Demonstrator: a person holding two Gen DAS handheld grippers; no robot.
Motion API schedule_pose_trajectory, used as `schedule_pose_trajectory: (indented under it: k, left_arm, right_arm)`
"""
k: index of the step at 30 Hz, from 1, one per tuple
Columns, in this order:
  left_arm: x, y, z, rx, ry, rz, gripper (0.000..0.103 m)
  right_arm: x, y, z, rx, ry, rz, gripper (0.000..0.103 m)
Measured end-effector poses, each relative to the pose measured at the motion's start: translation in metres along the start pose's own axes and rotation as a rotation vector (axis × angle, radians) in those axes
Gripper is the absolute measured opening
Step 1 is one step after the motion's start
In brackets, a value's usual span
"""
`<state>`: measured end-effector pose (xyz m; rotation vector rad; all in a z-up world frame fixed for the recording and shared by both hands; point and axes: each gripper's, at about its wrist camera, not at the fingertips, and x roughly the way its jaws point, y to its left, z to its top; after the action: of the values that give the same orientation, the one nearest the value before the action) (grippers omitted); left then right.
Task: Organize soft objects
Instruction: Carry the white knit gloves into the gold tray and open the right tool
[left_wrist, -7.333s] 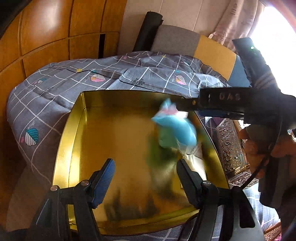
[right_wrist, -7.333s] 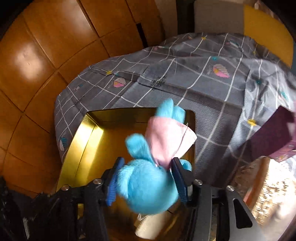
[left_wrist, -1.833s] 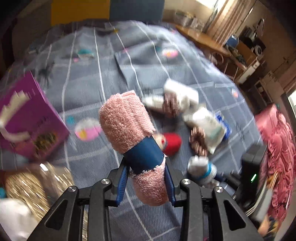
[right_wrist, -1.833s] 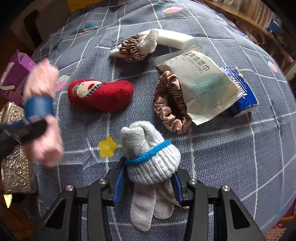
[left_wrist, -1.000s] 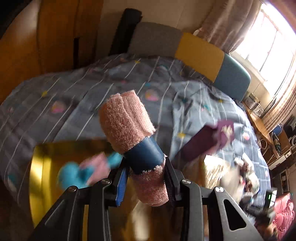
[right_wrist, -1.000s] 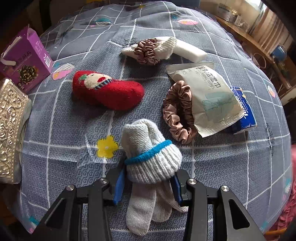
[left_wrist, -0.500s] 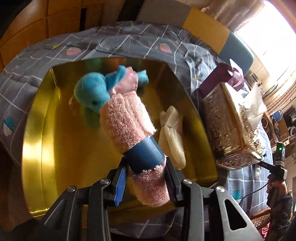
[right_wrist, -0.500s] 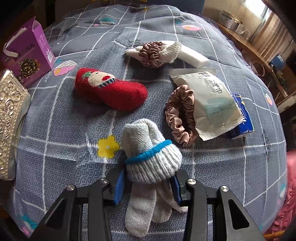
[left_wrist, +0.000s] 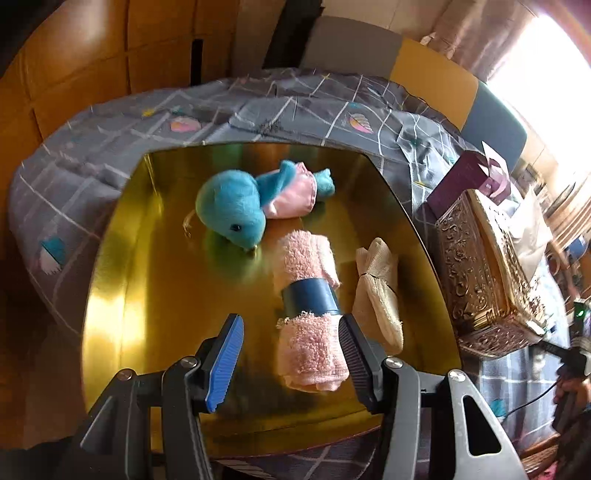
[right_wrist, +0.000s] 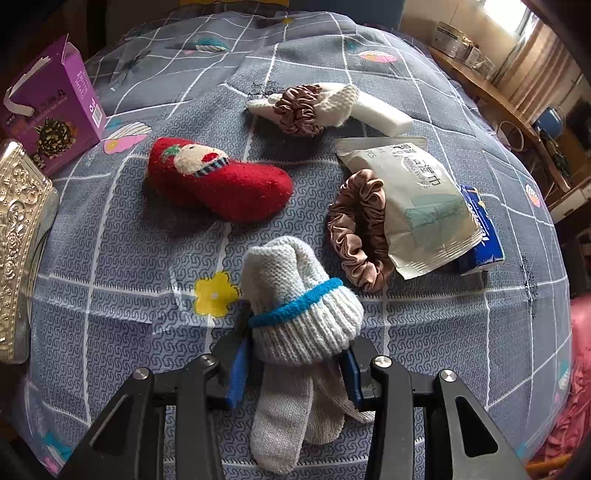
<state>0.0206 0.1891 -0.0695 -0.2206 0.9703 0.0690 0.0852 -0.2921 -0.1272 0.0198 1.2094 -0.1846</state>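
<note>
Lying inside the gold tin (left_wrist: 110, 258), a pink rolled towel (left_wrist: 308, 295) with a blue band is seen only by the left wrist camera; the left gripper (left_wrist: 291, 354) is opening, its right pad beside the towel, its left pad clear. A blue plush toy (left_wrist: 232, 206) and cream socks (left_wrist: 376, 291) share the tin. Only the right view shows the right gripper (right_wrist: 293, 376) clamped on a white knitted sock bundle (right_wrist: 299, 321) over the bedspread (right_wrist: 110, 258). Beyond the bundle a red sock (right_wrist: 221, 184), scrunchies (right_wrist: 358, 236) and a wipes pack (right_wrist: 421, 206) are scattered.
</note>
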Motion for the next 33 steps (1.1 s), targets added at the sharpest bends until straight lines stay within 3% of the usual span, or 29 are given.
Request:
schedule_pose_trajectory:
  k: [7, 11, 22, 25, 28, 33]
  left_arm:
    - [-0.019, -0.018, 0.0, 0.103, -0.068, 0.002, 0.054]
    - [-0.023, -0.025, 0.004, 0.127, -0.083, -0.022, 0.054]
    - [-0.025, -0.024, 0.001, 0.137, -0.073, -0.056, 0.054]
    - [-0.023, -0.022, 0.0, 0.14, -0.062, -0.062, 0.054]
    - [-0.02, -0.019, -0.002, 0.134, -0.054, -0.065, 0.054]
    - [-0.017, -0.011, -0.003, 0.108, -0.048, -0.057, 0.054]
  right_arm:
    - [-0.012, -0.002, 0.0, 0.033, 0.005, 0.011, 0.036]
    - [-0.041, 0.003, 0.011, -0.005, -0.058, 0.013, 0.035]
    - [-0.088, 0.022, 0.122, -0.012, -0.143, 0.073, 0.035]
    - [-0.105, 0.041, 0.154, -0.002, -0.187, 0.121, 0.035]
    - [-0.129, 0.072, 0.176, -0.034, -0.249, 0.223, 0.035]
    - [-0.173, 0.147, 0.169, -0.215, -0.336, 0.467, 0.035]
